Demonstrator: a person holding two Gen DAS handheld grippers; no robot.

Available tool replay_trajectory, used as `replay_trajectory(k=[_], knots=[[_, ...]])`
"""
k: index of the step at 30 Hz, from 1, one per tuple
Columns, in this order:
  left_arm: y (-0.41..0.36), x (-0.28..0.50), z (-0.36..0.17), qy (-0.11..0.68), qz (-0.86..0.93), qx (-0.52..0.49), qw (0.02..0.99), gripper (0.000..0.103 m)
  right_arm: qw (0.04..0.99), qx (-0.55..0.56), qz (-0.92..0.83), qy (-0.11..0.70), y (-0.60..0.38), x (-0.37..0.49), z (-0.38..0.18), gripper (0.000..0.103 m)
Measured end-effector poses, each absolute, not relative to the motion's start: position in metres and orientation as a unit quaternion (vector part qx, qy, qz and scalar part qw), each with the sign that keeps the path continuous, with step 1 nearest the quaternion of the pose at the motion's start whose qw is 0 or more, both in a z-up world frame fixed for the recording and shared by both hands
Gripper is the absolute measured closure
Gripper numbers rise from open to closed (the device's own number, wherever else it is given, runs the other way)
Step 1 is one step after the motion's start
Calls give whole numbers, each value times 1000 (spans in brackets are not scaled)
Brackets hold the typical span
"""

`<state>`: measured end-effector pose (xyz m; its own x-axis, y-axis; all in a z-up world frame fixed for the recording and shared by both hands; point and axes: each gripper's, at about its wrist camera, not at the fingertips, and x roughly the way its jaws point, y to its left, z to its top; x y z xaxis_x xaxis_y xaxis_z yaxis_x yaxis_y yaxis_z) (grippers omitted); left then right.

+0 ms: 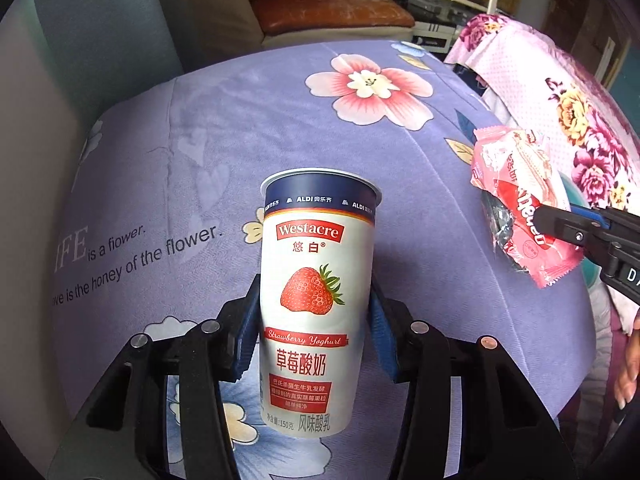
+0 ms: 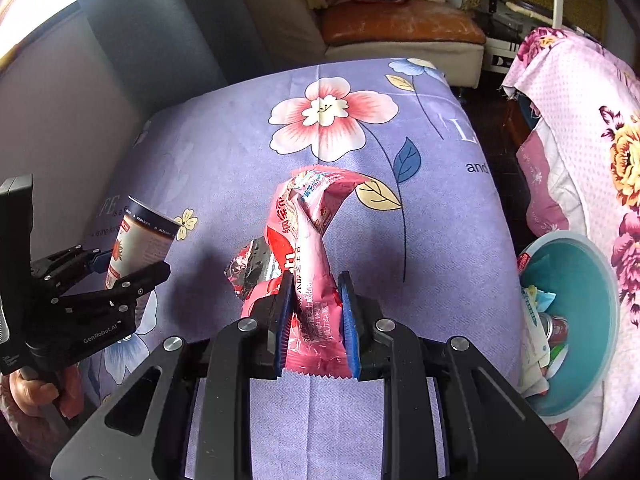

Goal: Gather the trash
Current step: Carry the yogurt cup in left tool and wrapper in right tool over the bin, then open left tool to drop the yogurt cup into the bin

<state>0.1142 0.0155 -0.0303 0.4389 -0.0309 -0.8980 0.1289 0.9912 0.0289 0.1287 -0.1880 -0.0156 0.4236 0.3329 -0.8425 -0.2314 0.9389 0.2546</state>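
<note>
My left gripper (image 1: 314,312) is shut on a white strawberry yoghurt cup (image 1: 316,296) with a blue rim, held upright above the purple flowered cloth (image 1: 240,128). It also shows in the right wrist view (image 2: 140,240) at the left. My right gripper (image 2: 314,300) is shut on a pink snack wrapper (image 2: 308,240), crumpled and lifted off the cloth. The wrapper shows in the left wrist view (image 1: 520,200) at the right, in the right gripper's fingers (image 1: 560,228). A teal trash bin (image 2: 592,320) holding several pieces of trash stands low at the right.
A pink flowered blanket (image 2: 580,120) covers furniture to the right of the bin. A beige sofa with an orange cushion (image 2: 392,28) stands beyond the table's far edge. A grey wall runs along the left.
</note>
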Motion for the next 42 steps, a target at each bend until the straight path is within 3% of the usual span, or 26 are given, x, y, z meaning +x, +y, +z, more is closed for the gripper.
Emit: replay_trajectory(k=[22,31,39,41,42], knots=[[-199,113,-15,520,-181,119,826,53,881,180,28,436,-387,64,-4,82],[-293,112,-31,522,-235,157,805,53,871,203,-60,444,-475,34,-26,82],[-331,125,-46,533,-249,159,793,52,862,205,-80,457,-498,38,-40,82],[-334,128,-46,533,-248,154,794,49,861,204,-81,459,-500,42,-42,82],[-334,128,-46,531,-248,154,795,39,860,203,-81,461,-501,44,-43,82]])
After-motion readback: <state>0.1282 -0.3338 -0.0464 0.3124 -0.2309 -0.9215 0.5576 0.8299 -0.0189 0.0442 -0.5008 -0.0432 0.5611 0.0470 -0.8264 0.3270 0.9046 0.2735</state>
